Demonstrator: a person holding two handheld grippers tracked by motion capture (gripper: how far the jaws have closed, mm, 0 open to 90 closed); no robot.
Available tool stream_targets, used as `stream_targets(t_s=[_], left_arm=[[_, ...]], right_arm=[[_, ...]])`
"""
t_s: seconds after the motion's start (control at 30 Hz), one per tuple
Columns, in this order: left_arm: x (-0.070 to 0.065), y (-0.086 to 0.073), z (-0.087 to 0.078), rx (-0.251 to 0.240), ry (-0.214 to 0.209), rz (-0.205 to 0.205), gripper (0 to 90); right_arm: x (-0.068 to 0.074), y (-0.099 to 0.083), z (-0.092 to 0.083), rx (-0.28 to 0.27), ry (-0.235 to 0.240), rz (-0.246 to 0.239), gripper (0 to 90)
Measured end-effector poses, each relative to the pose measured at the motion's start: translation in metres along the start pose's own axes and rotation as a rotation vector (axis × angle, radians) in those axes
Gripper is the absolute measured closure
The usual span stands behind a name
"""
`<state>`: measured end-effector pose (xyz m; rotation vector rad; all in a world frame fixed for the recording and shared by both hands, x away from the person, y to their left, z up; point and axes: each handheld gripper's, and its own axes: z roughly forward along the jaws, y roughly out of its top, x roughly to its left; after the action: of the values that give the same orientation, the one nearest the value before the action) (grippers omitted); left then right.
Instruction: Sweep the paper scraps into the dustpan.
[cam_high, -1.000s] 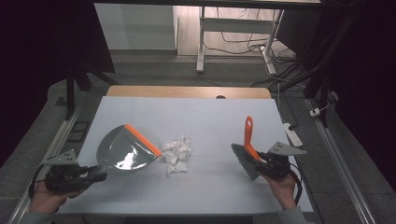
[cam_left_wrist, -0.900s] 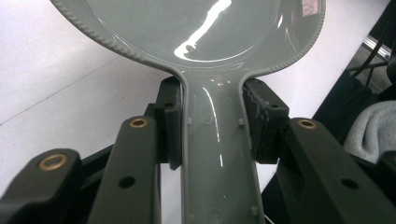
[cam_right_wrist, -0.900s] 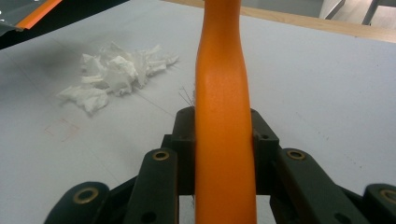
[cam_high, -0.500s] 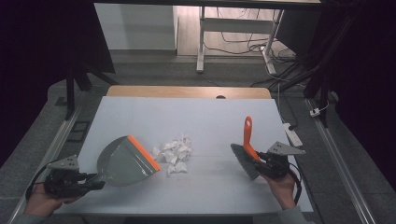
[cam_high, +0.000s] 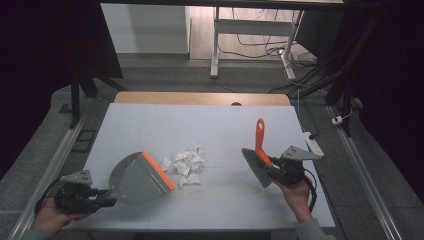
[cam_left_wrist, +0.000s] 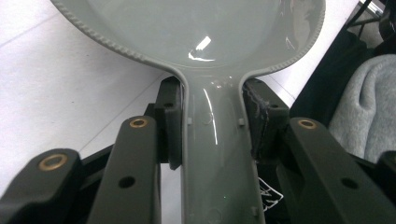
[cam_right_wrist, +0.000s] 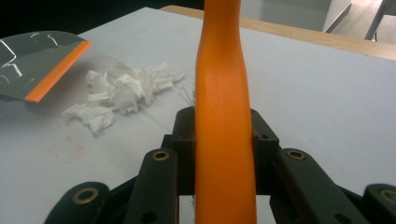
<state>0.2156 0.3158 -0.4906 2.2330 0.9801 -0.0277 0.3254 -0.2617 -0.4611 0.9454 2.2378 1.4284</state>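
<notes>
Here the grey dustpan (cam_high: 135, 176) lies on the white surface (cam_high: 210, 125), handle clamped between the left gripper (cam_high: 102, 202) fingers (cam_left_wrist: 170, 126), orange lip facing the paper scraps (cam_high: 185, 162). The brush (cam_high: 260, 162) stands between the right gripper (cam_high: 272, 172) fingers (cam_right_wrist: 184, 140), clamped, orange handle pointing away, bristles near.

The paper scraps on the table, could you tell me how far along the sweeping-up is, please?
Done: the left gripper is shut on the dustpan, its orange lip set beside the paper scraps. In hand: the right gripper clamps the brush, held apart from the pile. Left: sweeping every scrap into the pan.
</notes>
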Motion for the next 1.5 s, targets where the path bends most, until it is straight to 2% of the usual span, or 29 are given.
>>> stream_targets(t_s=[0.2, 0.5, 0.7, 0.83, 0.87, 0.97, 1.03, 1.5], left_arm=[[-0.001, 0.000, 0.002, 0.014, -0.009, 0.007, 61.6], [0.000, -0.009, 0.001, 0.034, 0.015, -0.001, 61.6], [-0.001, -0.007, 0.008, 0.041, 0.017, 0.008, 61.6], [-0.002, -0.005, 0.013, 0.063, 0.006, 0.020, 61.6], [-0.002, -0.005, 0.014, 0.069, 0.000, 0.023, 61.6], [-0.001, -0.006, 0.014, 0.070, 0.001, 0.020, 61.6], [0.000, -0.007, 0.015, 0.069, 0.004, 0.011, 61.6], [0.002, -0.005, 0.023, 0.075, -0.015, 0.018, 61.6]], right_arm=[[0.009, 0.008, 0.017, 0.022, 0.015, -0.023, 70.9], [0.016, 0.021, 0.042, 0.037, 0.022, -0.032, 70.9], [0.020, 0.033, 0.069, 0.060, 0.011, -0.019, 70.9], [0.021, 0.037, 0.082, 0.066, 0.008, 0.003, 70.9], [0.021, 0.039, 0.090, 0.072, 0.006, 0.017, 70.9], [0.021, 0.042, 0.103, 0.077, 0.007, 0.041, 70.9], [0.022, 0.045, 0.110, 0.086, 0.000, 0.039, 70.9], [0.019, 0.061, 0.142, 0.106, -0.064, 0.073, 70.9]])
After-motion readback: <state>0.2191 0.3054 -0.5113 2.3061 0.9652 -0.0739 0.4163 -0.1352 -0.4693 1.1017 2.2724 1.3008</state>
